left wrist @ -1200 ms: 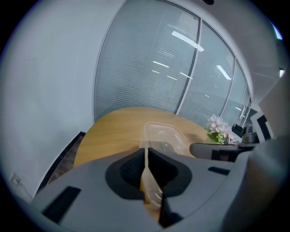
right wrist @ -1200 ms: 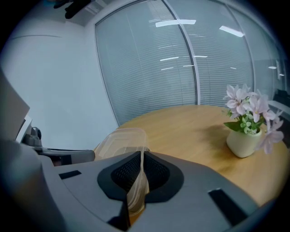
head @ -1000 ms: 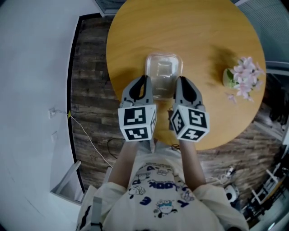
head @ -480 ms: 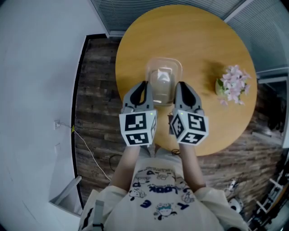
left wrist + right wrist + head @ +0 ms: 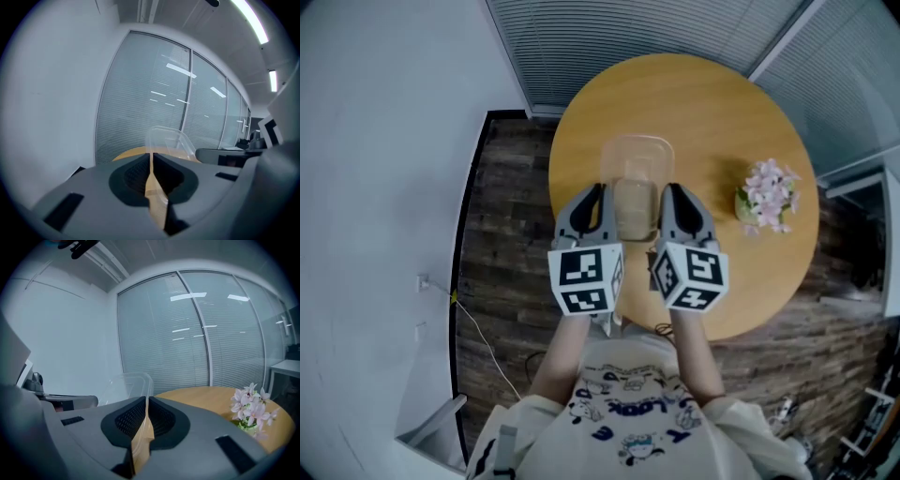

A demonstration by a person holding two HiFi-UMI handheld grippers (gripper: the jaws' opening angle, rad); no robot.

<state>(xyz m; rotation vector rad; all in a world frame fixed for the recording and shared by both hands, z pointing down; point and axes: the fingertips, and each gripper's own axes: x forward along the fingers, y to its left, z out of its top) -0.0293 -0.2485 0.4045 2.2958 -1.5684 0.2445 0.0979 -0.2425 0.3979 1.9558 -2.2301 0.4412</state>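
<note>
Left gripper (image 5: 596, 199) and right gripper (image 5: 673, 199): my jaws on each are pinched nearly together on the near rim of the clear plastic container (image 5: 636, 173). There is one grip at either corner, which I judge keeps the flimsy shell level. The container appears held above the round worktop (image 5: 703, 103), not resting on it. A pot of pink flowers (image 5: 766, 195) stands well apart, to the right.

Clear plastic container (image 5: 636, 180), empty, aloft
</note>
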